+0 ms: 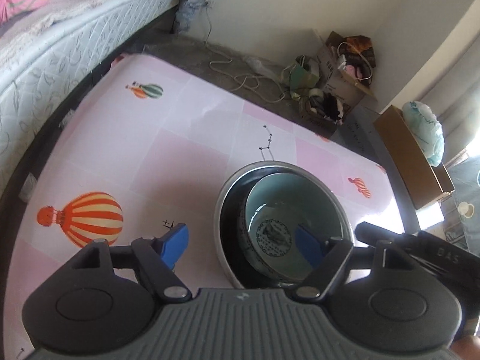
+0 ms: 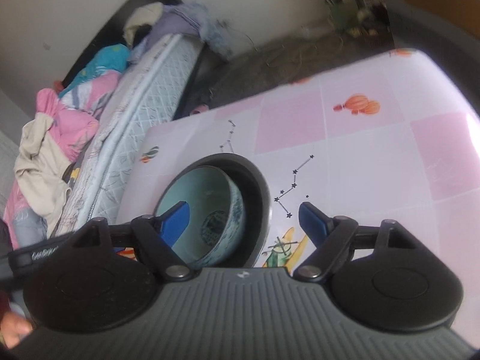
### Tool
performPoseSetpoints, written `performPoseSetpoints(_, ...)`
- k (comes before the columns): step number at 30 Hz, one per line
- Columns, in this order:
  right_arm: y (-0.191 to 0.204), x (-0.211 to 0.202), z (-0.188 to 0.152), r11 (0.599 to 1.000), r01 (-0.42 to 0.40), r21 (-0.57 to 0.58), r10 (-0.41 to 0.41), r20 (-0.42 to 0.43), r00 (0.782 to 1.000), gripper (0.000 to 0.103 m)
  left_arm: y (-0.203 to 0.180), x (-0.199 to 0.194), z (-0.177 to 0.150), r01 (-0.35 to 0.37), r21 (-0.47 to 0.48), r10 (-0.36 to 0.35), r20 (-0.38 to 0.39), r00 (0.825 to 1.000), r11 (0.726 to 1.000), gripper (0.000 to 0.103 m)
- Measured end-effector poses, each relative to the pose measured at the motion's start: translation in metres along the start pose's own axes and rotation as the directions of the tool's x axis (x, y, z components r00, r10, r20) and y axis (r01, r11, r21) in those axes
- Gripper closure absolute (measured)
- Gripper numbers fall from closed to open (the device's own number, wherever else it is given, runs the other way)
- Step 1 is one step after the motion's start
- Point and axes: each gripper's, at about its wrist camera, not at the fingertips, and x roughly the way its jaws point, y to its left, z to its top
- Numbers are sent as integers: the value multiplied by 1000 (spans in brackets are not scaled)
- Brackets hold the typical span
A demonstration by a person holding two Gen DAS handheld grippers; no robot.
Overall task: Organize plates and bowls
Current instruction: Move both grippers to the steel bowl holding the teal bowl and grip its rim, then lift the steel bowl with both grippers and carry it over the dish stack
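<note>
A pale green bowl (image 1: 288,210) with a dark medallion inside sits tilted in a larger dark bowl (image 1: 232,216) with a light rim, on the pink balloon-print table (image 1: 150,150). My left gripper (image 1: 243,240) is open above the stack, its left edge between the blue fingers. The right wrist view shows the same green bowl (image 2: 207,198) inside the dark bowl (image 2: 255,186). My right gripper (image 2: 244,220) is open above the stack, its right edge between the fingers.
A bed with a quilted mattress (image 1: 60,45) runs along the table's left side. Boxes and bags (image 1: 339,69) clutter the floor by the far wall, with a cable (image 1: 240,78) lying on the floor. A cardboard box (image 1: 411,162) stands beyond the table's right edge.
</note>
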Motion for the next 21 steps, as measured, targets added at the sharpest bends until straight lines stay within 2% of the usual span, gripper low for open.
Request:
performPoseSetpoints(2,-6,13,3,1000,-2,29,3,-31,1000,27,0,7,2,5,-10,-6,-24,1000,1000,34)
performPoseSetpoints(6,-15,28,3,996,-18,84,23,-63,998,42,-4,19,4,29,0,-29,-60,998,1000,34)
performPoseSetpoints(10,-20,39,0,991,-46,127,58,-93,994,54,-10,28,5,-4,13,4,-68,998,1000,35)
performPoseSetpoints(13,-18,45,-1,989,-55,137,70,-108,992,66,-12,30,6,-24,15,25,-69,997,1000,39)
performPoseSetpoints(21,-14,42,-4,990,-45,133,61,-113,992,68,-14,25,-1,-25,42,28,-78,997,999,40)
